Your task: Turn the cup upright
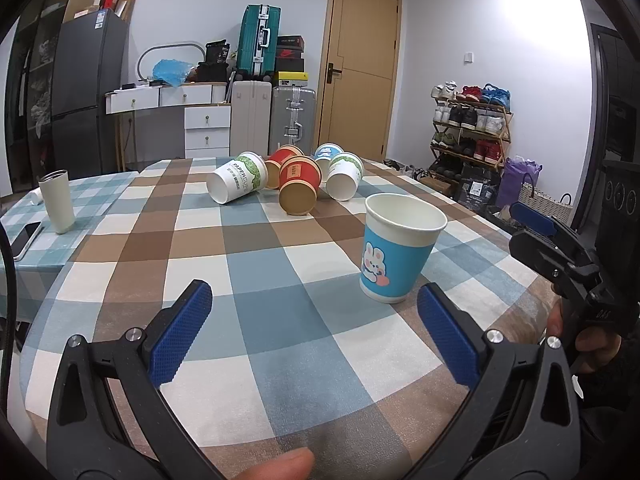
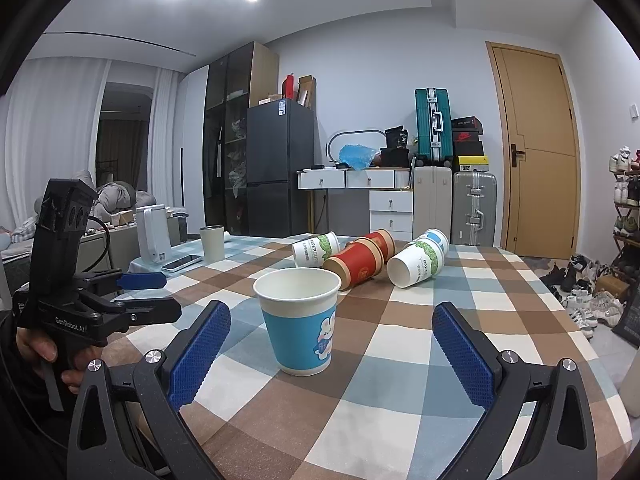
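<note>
A blue paper cup with a rabbit print (image 1: 398, 248) stands upright on the checked tablecloth; it also shows in the right wrist view (image 2: 300, 320). Behind it several cups lie on their sides: a white-green cup (image 1: 236, 178), two red-brown cups (image 1: 299, 190), another white-green cup (image 1: 344, 176) and a blue cup (image 1: 328, 153). My left gripper (image 1: 314, 316) is open and empty, just left of and nearer than the upright cup. My right gripper (image 2: 331, 344) is open and empty, its fingers either side of the upright cup and a little short of it.
A beige tumbler (image 1: 58, 202) and a phone (image 1: 26, 238) are at the table's left. The table edge (image 1: 500, 216) drops off at the right, with a shoe rack (image 1: 470, 132) beyond. Suitcases (image 1: 292, 120) and drawers stand behind the table.
</note>
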The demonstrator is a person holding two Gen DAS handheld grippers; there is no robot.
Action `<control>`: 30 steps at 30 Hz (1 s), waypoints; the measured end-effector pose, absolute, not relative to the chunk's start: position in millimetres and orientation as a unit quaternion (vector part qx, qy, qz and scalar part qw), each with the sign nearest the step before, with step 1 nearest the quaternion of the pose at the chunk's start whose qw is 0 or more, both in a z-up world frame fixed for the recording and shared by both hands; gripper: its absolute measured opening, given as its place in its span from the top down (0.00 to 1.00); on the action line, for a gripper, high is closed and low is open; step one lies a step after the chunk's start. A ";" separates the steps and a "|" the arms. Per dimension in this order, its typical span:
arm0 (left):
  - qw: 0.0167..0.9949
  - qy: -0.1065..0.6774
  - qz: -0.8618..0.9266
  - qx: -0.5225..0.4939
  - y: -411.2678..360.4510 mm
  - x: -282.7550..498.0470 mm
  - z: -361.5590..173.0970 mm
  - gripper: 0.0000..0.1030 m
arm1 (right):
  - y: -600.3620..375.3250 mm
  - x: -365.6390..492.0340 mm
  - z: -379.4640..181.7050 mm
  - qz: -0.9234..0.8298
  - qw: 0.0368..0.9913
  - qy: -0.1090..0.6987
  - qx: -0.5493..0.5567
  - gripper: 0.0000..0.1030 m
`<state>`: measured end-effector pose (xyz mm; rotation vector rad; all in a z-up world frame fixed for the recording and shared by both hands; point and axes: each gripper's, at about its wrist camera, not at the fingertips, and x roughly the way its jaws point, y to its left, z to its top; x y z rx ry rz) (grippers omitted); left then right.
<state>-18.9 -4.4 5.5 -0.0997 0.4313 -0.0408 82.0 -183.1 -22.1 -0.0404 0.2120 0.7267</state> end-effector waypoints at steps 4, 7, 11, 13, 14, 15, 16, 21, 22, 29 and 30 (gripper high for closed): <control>0.975 0.214 -0.020 -0.050 -4.6 -19.0 5.3 0.00 | -183.0 82.0 -21.7 0.355 0.929 0.103 -0.019 0.00; 0.976 0.213 -0.021 -0.048 -4.8 -19.3 5.4 0.00 | -182.9 81.9 -21.5 0.355 0.929 0.103 -0.020 0.00; 0.976 0.212 -0.022 -0.044 -6.3 -18.8 4.8 0.00 | -182.5 81.7 -21.6 0.355 0.929 0.103 -0.020 0.00; 0.976 0.212 -0.023 -0.043 -6.6 -19.2 4.5 0.00 | -182.7 81.9 -21.6 0.356 0.929 0.103 -0.019 0.00; 0.976 0.212 -0.023 -0.043 -6.7 -18.9 4.6 0.00 | -182.8 81.8 -21.5 0.355 0.929 0.103 -0.019 0.00; 0.976 0.212 -0.022 -0.043 -6.6 -18.9 4.7 0.00 | -182.8 82.1 -21.4 0.356 0.929 0.103 -0.019 0.00; 0.976 0.212 -0.022 -0.043 -6.6 -19.0 4.7 0.00 | -182.5 82.1 -21.7 0.356 0.928 0.104 -0.019 0.00; 0.976 0.212 -0.023 -0.043 -6.7 -18.8 4.6 0.00 | -182.1 81.4 -22.1 0.356 0.929 0.104 -0.020 0.00; 0.976 0.212 -0.022 -0.043 -6.8 -18.8 4.7 0.00 | -182.2 81.0 -22.1 0.355 0.929 0.104 -0.020 0.00; 0.976 0.211 -0.022 -0.043 -6.9 -18.9 4.6 0.00 | -182.1 81.4 -22.0 0.356 0.929 0.103 -0.020 0.00; 0.976 0.211 -0.022 -0.043 -6.9 -18.9 4.7 0.00 | -182.1 81.6 -22.0 0.356 0.928 0.104 -0.020 0.00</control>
